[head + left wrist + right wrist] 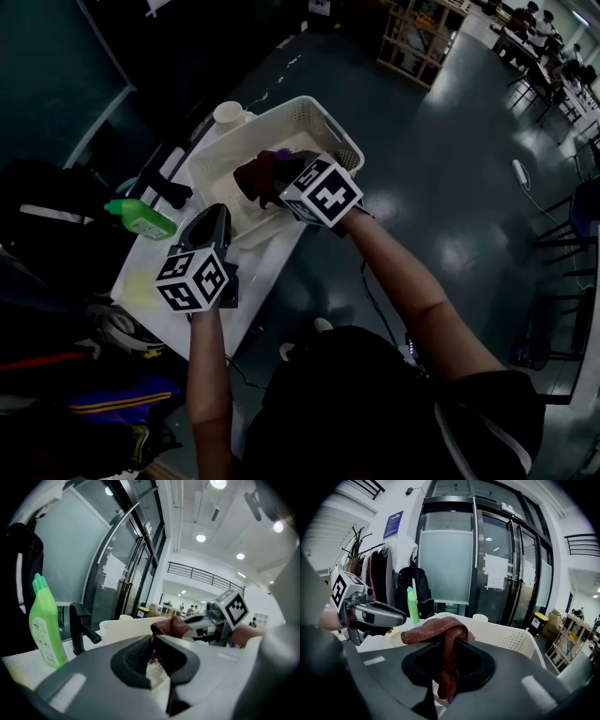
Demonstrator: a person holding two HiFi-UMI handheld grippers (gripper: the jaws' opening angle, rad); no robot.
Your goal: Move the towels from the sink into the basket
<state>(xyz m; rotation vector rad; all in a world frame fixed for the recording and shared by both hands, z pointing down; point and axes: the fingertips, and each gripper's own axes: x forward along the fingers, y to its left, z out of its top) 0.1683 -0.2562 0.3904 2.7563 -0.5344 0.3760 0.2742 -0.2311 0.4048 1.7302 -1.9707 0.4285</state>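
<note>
A brown towel (255,175) hangs from my right gripper (272,183), which is shut on it just over the white perforated basket (305,105). In the right gripper view the towel (436,632) drapes over the jaws and down between them, with the basket (511,641) behind. A bit of purple cloth (284,152) lies inside the basket. My left gripper (214,220) is shut and empty, nearer to me, beside the basket's near left corner. The left gripper view shows its jaws (153,641) together, and the towel (171,626) ahead of them.
A green bottle (141,217) stands on the white counter (272,267) left of the basket, next to a black faucet (173,187). A white cup (228,113) stands behind the basket. Dark bags and clothes crowd the left side. Dark floor lies to the right.
</note>
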